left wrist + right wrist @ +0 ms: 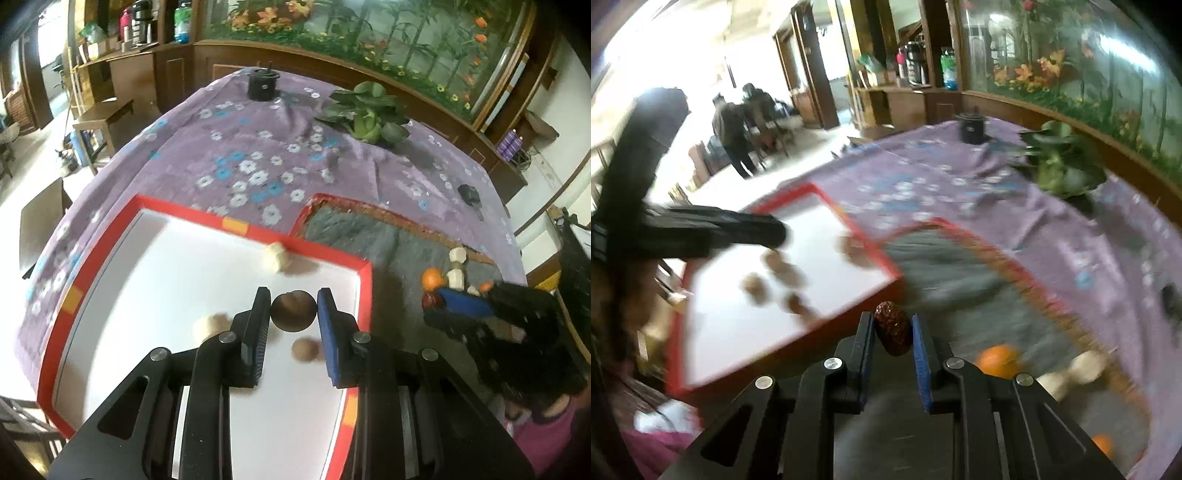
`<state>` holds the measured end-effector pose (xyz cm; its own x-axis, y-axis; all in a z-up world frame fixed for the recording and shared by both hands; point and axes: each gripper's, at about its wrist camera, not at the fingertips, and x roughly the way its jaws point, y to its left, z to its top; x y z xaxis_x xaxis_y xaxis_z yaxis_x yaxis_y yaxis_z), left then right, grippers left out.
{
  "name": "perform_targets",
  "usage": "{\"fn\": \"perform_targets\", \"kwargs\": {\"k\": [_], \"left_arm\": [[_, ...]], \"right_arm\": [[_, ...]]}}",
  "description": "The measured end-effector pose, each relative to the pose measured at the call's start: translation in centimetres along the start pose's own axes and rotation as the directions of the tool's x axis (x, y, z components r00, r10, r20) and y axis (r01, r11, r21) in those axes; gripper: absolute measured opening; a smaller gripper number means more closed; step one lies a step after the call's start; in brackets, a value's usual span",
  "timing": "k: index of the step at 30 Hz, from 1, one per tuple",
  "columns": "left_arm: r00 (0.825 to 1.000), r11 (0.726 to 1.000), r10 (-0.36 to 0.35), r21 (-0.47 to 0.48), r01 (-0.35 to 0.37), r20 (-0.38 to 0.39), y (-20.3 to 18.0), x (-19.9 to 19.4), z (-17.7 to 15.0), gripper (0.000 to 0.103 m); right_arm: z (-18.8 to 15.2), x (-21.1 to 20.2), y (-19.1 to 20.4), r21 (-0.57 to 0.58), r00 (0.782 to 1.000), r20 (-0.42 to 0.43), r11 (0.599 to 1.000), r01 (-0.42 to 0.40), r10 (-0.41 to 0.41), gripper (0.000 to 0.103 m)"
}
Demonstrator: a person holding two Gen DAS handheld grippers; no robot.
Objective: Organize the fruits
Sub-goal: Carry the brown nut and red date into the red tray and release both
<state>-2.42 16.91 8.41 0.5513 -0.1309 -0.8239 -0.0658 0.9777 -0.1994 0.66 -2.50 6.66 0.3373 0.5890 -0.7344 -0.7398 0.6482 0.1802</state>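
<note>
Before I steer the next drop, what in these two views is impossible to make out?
- Right wrist view: pieces on the white tray are motion-smeared; kind unclear.
- Right wrist view: left gripper is a dark blur; its load is hidden.
- Left wrist view: right gripper is blurred, and partly covers the small fruits behind it.
- Both views: the tray's near rim is cut off by the gripper bodies.

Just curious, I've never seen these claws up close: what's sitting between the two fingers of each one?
In the left wrist view, the left claw pinches a round brown fruit. In the right wrist view, the right claw pinches a dark red wrinkled fruit.
</note>
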Motion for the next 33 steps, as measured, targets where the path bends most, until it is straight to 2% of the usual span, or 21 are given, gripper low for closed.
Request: {"fn": "perform_targets", "kwargs": {"k": [5,12,21,27,31,33], "left_arm": [[0.999,1.000,-0.011,-0.001,0.011,-0.039,0.7,-0.3,-2.9,0.025],[0.997,1.000,-0.013,-0.007,0.012,-0.076,1.6,0.5,-5.5,0.025],[0.994,0.999,-0.052,-0.007,0.051,-0.099,1.8,1.7,-6.2,0.025],[0.997,0.998,-0.033,0.042,0.036,-0.074,1.5,1.6,-6.4,0.025],[0.998,0.998,-0.025,0.055,0.029,-0.063,1.4,1.5,-6.5,0.025],[0.997,0.997,-0.042,0.057,0.046,-0.065,1.5,1.5,-6.6,0.035]], "right_arm": [[-0.3,0.6,3.5,0.042,0.999,0.025,0.998,-0.043,0.042,0.020],[0.8,2.9,4.6,0.110,0.999,0.031,0.993,-0.032,0.029,0.020],[2.8,7.4,4.9,0.077,0.998,-0.032,0.995,0.059,-0.057,0.020],[3.0,9.5,4.7,0.069,0.995,-0.074,0.995,0.077,-0.072,0.020],[3.1,9.6,4.6,0.084,0.996,-0.064,0.994,0.064,-0.059,0.022],[3.0,9.4,4.5,0.098,0.997,-0.059,0.994,0.050,-0.044,0.027]]}}
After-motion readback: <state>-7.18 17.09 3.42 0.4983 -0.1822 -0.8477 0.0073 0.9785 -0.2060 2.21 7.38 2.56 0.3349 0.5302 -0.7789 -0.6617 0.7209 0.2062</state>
